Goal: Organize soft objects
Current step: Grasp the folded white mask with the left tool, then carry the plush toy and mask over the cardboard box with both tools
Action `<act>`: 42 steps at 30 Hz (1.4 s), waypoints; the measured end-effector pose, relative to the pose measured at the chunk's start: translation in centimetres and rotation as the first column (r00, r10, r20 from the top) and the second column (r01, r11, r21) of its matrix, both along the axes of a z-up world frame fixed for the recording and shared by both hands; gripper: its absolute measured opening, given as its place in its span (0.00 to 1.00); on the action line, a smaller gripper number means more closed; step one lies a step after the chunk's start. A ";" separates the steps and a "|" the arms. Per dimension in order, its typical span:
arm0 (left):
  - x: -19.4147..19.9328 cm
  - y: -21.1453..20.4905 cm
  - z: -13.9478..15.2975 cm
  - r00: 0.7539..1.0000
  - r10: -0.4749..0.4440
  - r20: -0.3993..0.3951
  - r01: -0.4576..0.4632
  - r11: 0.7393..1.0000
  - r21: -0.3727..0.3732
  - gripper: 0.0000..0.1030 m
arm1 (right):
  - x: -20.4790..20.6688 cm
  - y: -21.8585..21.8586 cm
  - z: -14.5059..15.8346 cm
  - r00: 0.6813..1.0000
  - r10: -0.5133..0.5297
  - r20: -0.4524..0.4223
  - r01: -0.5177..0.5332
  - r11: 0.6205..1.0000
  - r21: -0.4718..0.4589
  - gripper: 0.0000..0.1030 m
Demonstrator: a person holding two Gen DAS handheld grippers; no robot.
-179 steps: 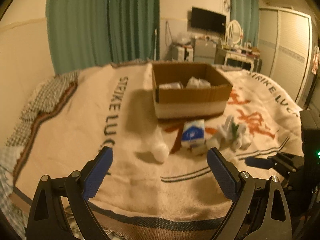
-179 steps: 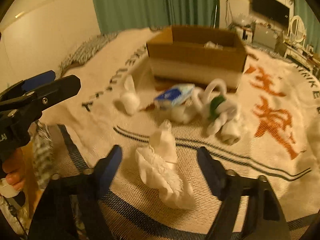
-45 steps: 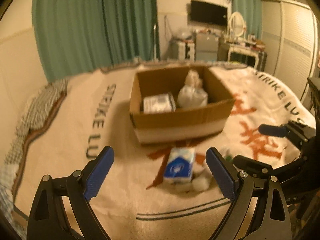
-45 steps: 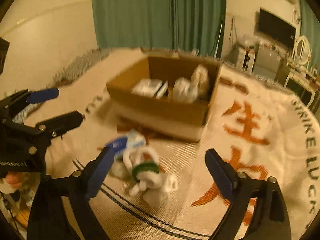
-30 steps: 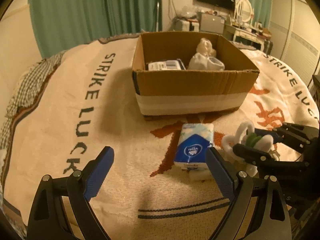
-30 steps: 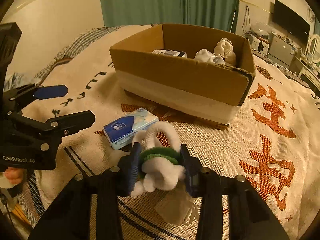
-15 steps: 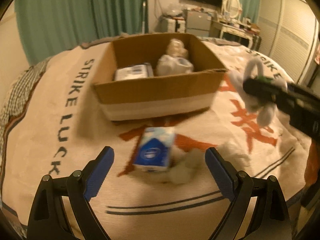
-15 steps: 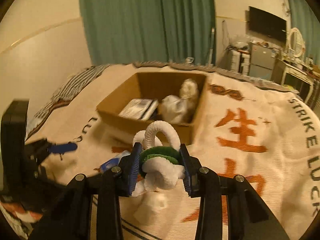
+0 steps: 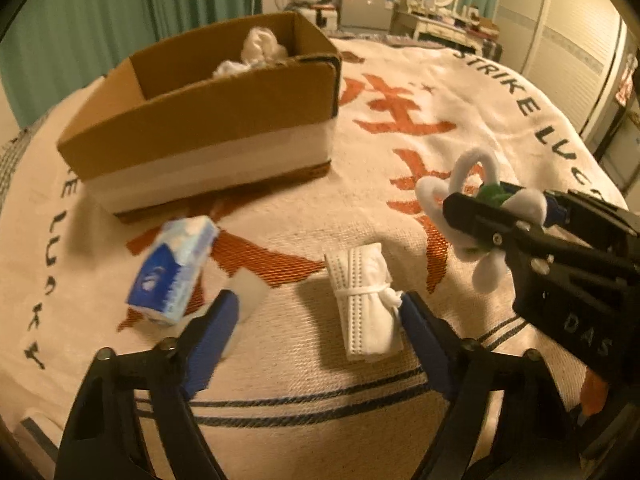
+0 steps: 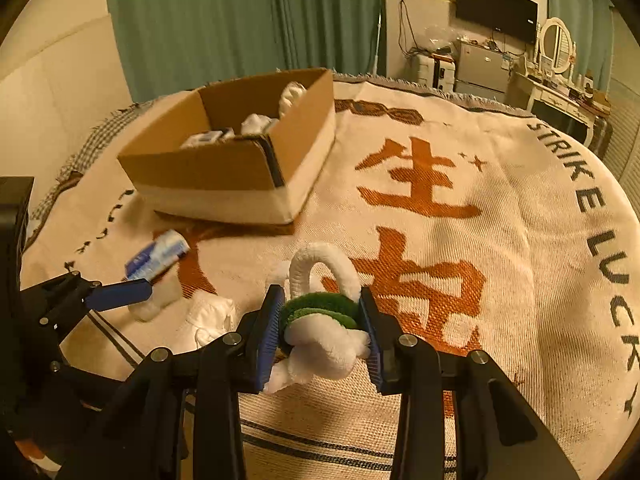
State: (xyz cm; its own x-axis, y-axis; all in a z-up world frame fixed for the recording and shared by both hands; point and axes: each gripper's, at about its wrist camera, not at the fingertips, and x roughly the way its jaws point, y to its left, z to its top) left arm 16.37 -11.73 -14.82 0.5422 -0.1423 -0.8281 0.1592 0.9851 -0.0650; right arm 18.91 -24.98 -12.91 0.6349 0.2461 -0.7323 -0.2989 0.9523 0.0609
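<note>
My right gripper (image 10: 322,320) is shut on a white and green plush toy (image 10: 320,332) and holds it above the blanket, right of the cardboard box (image 10: 224,176). The toy also shows in the left wrist view (image 9: 480,196). My left gripper (image 9: 316,320) is open, low over the blanket, with a bundle of white face masks (image 9: 366,292) between its fingers. A blue tissue pack (image 9: 172,276) lies by its left finger, with a small white soft piece (image 9: 248,292) beside it. The box (image 9: 200,120) holds white soft items (image 9: 260,50).
The printed blanket (image 10: 520,240) covers the whole surface. Green curtains (image 10: 240,20) hang behind. A TV (image 10: 496,8), cabinets and a dressing table (image 10: 560,96) stand at the far right.
My right gripper closed on the plush toy and lifted it off the blanket. My left gripper moved down and right, over the mask bundle.
</note>
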 end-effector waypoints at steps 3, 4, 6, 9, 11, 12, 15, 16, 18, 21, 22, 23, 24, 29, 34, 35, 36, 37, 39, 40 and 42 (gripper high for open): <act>0.2 -0.5 -0.4 1.000 0.005 0.004 -0.005 1.000 0.017 0.74 | -0.2 -0.3 -0.3 1.000 0.004 -0.003 -0.004 1.000 0.017 0.35; 0.2 -0.6 -0.6 1.000 0.006 0.007 -0.006 1.000 0.026 0.69 | -0.2 -0.5 -0.3 1.000 0.002 -0.003 -0.002 1.000 0.022 0.35; 0.3 -0.7 -0.7 1.000 0.011 0.011 -0.012 0.999 0.047 0.58 | -0.2 -0.8 -0.4 1.000 -0.006 -0.006 0.006 0.999 0.034 0.35; 0.0 -0.6 -0.4 0.999 -0.019 0.027 0.018 0.999 0.046 0.29 | -0.4 -1.0 -0.4 1.000 -0.015 -0.007 0.016 0.999 0.041 0.35; -0.2 -0.6 -0.4 0.999 -0.031 0.023 0.030 0.999 0.040 0.29 | -0.7 -1.0 -0.3 1.000 -0.017 -0.005 0.017 0.999 0.045 0.35; -0.4 -0.6 -0.3 0.999 -0.034 0.026 0.033 0.999 0.043 0.29 | -0.8 -1.1 -0.3 1.000 -0.016 -0.005 0.016 0.999 0.050 0.35; -0.8 -0.5 -0.1 0.999 -0.037 0.030 0.036 0.998 0.041 0.29 | -1.2 -1.0 0.1 1.000 -0.014 -0.003 0.014 0.997 0.073 0.35; -1.0 -0.3 0.1 0.999 -0.037 0.034 0.035 0.999 0.038 0.29 | -1.6 -1.0 0.3 1.000 -0.014 0.001 0.014 0.997 0.076 0.35; -1.4 0.0 0.7 0.998 -0.033 0.046 0.031 0.999 0.029 0.29 | -1.9 -0.8 0.7 1.000 -0.015 0.007 0.014 0.997 0.081 0.35; -2.0 0.8 2.0 0.997 -0.026 0.074 0.026 1.000 0.010 0.29 | -2.6 -0.4 1.4 1.000 -0.013 0.014 0.012 0.996 0.094 0.35; -2.2 1.0 2.5 0.996 -0.025 0.086 0.025 1.000 0.005 0.29 | -2.9 -0.2 1.7 1.000 -0.011 0.017 0.010 0.995 0.098 0.35; -2.4 1.3 3.1 0.995 -0.023 0.101 0.023 1.000 0.000 0.29 | -3.1 0.0 1.9 1.000 -0.010 0.021 0.008 0.995 0.097 0.35; -2.7 1.5 3.6 0.993 -0.020 0.116 0.020 1.000 -0.004 0.29 | -3.3 0.2 2.2 1.000 -0.008 0.028 0.006 0.996 0.094 0.35; -3.3 3.0 6.3 0.981 -0.012 0.192 0.015 1.000 -0.012 0.29 | -4.1 1.7 4.5 0.997 0.005 0.075 -0.011 0.997 0.072 0.35; -3.2 4.3 7.8 0.968 -0.008 0.251 0.004 1.000 0.016 0.29 | -4.0 3.0 7.0 0.990 0.010 0.144 -0.018 0.998 0.052 0.35; -3.0 4.7 8.1 0.965 -0.007 0.263 0.001 1.000 0.021 0.29 | -3.9 3.2 7.4 0.988 0.013 0.153 -0.021 0.999 0.050 0.35; -2.8 5.1 8.3 0.963 -0.006 0.269 0.000 1.000 0.024 0.29 | -3.7 3.4 7.7 0.987 0.016 0.162 -0.024 0.998 0.050 0.35; -2.5 5.4 8.6 0.961 -0.003 0.278 -0.004 1.000 0.025 0.29 | -3.4 3.7 8.1 0.985 0.020 0.172 -0.030 0.998 0.051 0.35; -1.9 5.9 9.1 0.956 0.007 0.292 -0.017 0.999 0.031 0.29 | -2.7 4.3 8.8 0.982 0.027 0.186 -0.037 0.998 0.055 0.35; -1.5 6.2 9.3 0.954 0.011 0.299 -0.023 0.999 0.036 0.29 | -2.2 4.6 9.2 0.980 0.032 0.194 -0.043 0.997 0.056 0.35; -0.8 6.7 9.7 0.950 0.016 0.312 -0.033 0.998 0.049 0.29 | -1.2 5.3 10.0 0.976 0.040 0.213 -0.054 0.997 0.059 0.35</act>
